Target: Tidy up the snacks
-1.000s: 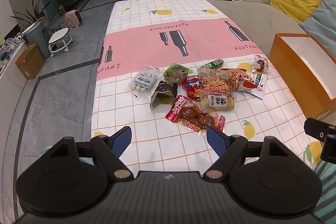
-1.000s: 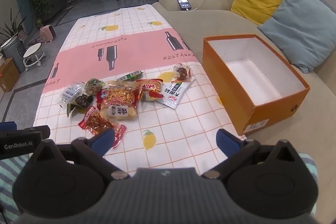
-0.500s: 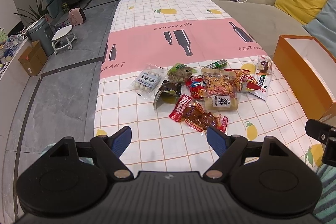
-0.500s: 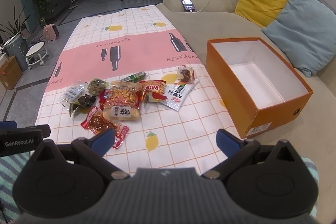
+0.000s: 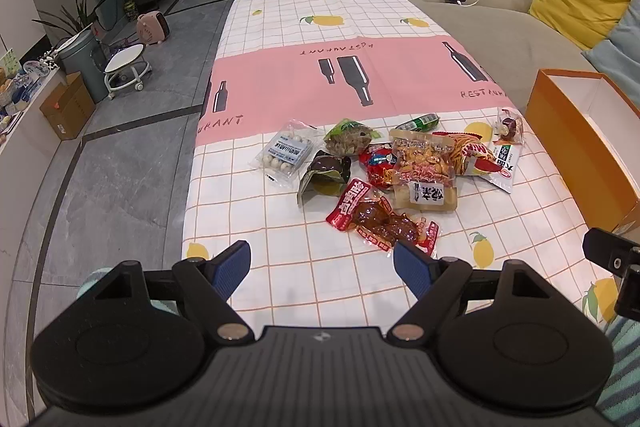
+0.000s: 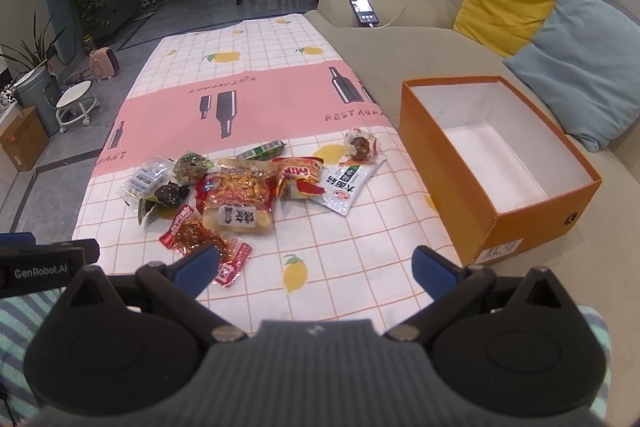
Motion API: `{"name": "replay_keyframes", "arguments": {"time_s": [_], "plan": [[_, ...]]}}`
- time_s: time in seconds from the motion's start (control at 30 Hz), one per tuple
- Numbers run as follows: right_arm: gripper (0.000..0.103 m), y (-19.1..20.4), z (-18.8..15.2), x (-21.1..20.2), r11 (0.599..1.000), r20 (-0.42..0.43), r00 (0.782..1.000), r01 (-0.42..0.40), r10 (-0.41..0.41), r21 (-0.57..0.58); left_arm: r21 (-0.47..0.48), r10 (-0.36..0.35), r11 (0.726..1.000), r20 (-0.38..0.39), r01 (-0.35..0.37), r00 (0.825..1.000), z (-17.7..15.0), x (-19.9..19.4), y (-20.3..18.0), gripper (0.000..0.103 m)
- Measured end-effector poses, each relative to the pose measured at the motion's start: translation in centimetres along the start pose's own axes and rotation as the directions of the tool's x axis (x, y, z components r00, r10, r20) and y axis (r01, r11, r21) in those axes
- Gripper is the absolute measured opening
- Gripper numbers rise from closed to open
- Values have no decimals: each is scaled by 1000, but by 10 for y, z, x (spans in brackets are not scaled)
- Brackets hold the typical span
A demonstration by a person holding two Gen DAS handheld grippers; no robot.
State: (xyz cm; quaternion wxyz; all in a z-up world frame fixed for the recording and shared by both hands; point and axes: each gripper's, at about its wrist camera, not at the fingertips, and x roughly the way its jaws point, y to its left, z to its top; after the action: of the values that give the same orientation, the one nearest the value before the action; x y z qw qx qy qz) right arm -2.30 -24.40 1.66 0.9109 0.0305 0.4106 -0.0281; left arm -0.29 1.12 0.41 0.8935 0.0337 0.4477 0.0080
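Observation:
Several snack packets lie in a loose pile on a checked and pink tablecloth (image 5: 312,27). Among them are a red packet of brown meat (image 5: 380,221) nearest me, a clear bag of orange crackers (image 5: 424,167), a packet of white balls (image 5: 284,155) and a white sachet (image 6: 346,187). An open, empty orange box (image 6: 496,163) stands on the sofa right of the pile. My left gripper (image 5: 322,269) is open and empty, just short of the red packet. My right gripper (image 6: 316,267) is open and empty near the cloth's front edge.
A beige sofa (image 6: 400,51) runs along the right with a yellow cushion (image 6: 508,7), a blue cushion (image 6: 576,59) and a phone (image 6: 364,11). Grey floor (image 5: 120,163) lies left of the cloth, with a stool (image 5: 124,67), a cardboard box and plants.
Both grippers have moved slightly forward and lower toward the snacks, so the pile and the box look a little closer. Both stay open. Nothing on the cloth has moved.

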Motion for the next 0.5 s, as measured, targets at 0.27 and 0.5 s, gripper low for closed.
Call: {"name": "replay_keyframes", "arguments": {"time_s": [0.27, 0.5], "plan": [[99, 1, -1, 0, 1000, 0, 1000, -3, 3, -4, -6, 1, 1000, -3, -1, 1000, -1, 0, 1, 95], [99, 4, -1, 1, 1000, -2, 1000, -7, 7, -11, -13, 1, 1000, -6, -1, 1000, -2, 1, 2, 95]]}}
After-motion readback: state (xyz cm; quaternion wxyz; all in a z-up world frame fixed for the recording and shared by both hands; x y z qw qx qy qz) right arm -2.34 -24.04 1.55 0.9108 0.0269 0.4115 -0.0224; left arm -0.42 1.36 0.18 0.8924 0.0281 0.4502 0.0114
